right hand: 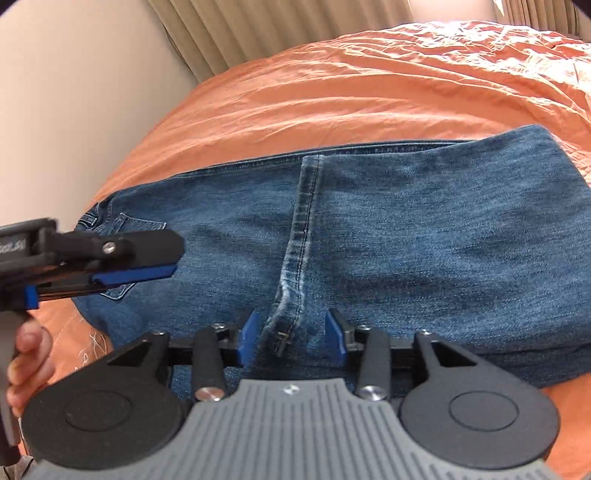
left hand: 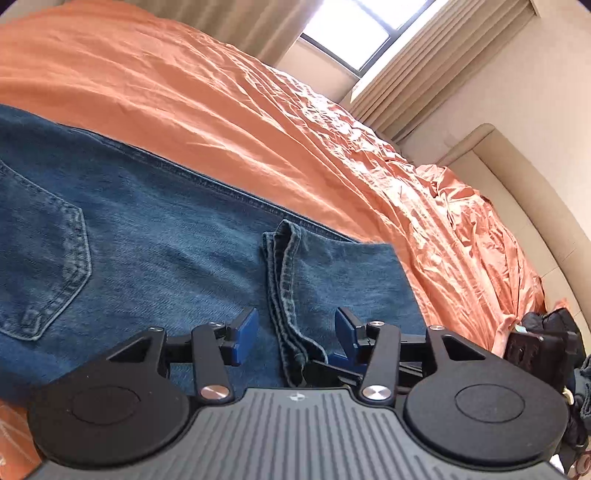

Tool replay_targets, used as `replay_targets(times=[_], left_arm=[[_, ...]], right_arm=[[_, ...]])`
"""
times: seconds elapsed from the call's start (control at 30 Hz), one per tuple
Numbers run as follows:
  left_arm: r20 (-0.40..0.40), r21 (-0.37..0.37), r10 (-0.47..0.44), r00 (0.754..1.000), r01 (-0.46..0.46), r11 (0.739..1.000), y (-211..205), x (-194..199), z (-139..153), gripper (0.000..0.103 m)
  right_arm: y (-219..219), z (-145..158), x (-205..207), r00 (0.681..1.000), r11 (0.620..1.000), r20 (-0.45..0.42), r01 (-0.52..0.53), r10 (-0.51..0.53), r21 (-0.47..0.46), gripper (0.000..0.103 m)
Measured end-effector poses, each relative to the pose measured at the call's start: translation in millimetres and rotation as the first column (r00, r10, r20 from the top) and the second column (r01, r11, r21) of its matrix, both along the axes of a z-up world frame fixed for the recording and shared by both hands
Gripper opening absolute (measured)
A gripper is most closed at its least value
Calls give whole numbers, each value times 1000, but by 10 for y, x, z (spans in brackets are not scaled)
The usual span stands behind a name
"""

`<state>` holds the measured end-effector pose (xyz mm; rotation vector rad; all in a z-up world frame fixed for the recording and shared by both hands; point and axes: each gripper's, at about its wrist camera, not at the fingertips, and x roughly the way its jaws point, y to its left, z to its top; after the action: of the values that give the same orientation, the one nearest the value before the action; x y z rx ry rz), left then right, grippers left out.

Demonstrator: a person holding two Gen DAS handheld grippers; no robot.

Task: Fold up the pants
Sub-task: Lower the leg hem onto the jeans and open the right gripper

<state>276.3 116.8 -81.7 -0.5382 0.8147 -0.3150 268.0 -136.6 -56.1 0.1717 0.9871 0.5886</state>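
Blue denim jeans [right hand: 388,236], folded over on themselves, lie flat on the orange bedspread [left hand: 229,110], with the leg hems [left hand: 286,295] resting across the seat panel beside the back pocket [left hand: 44,266]. The left gripper [left hand: 295,332] hovers above the jeans with its blue pads [left hand: 245,332] spread apart to either side of the hems, grasping nothing. The right gripper [right hand: 291,336] is likewise released, its pads either side of the hem ridge. Beyond the bedspread stand curtains [left hand: 424,59] and a window [left hand: 354,26].
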Motion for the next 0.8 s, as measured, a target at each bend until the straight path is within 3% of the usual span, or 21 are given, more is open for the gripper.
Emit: replay_targets(times=[0.07, 0.17, 0.3, 0.4, 0.47, 0.5, 0.57, 0.63, 0.7, 0.73, 0.8], left_arm=[[8, -25, 20, 1000, -20, 1000, -40, 151, -64, 68], [0, -33, 30, 1000, -30, 999, -119, 420, -165, 69], [-27, 2, 31, 999, -31, 1000, -217, 724, -379, 70], [-50, 6, 9, 999, -9, 1000, -234, 862, -528, 57], [-37, 27, -4, 999, 5, 1000, -247, 864, -550, 24], [-27, 43, -4, 1000, 5, 999, -262, 848, -536, 22], [45, 79, -13, 999, 10, 997, -299, 762, -406, 8], [133, 93, -46, 990, 34, 995, -348, 660, -196, 7], [218, 126, -94, 971, 67, 990, -402, 557, 55, 7], [248, 147, -110, 963, 75, 986, -427, 524, 149, 7], [243, 208, -125, 962, 75, 975, -471, 575, 225, 7]], right_arm=[[-139, 89, 38, 999, 1000, 36, 14, -13, -14, 43], [-406, 174, 157, 994, 994, 91, 63, -54, -90, 43], [-918, 231, 356, 984, 983, 121, 142, -128, -117, 43], [-1287, 255, 411, 976, 973, 134, 189, -172, -128, 43], [-1474, 248, 434, 971, 968, 148, 209, -189, -137, 42], [-1553, 232, 446, 969, 965, 155, 216, -193, -146, 42], [-1654, 199, 522, 966, 958, 167, 226, -197, -175, 42], [-1709, 188, 597, 965, 954, 179, 225, -191, -199, 36], [-1716, 207, 697, 965, 954, 194, 216, -176, -209, 20], [-1712, 231, 742, 963, 955, 211, 213, -169, -207, 18], [-1637, 242, 918, 958, 958, 241, 203, -152, -202, 13]])
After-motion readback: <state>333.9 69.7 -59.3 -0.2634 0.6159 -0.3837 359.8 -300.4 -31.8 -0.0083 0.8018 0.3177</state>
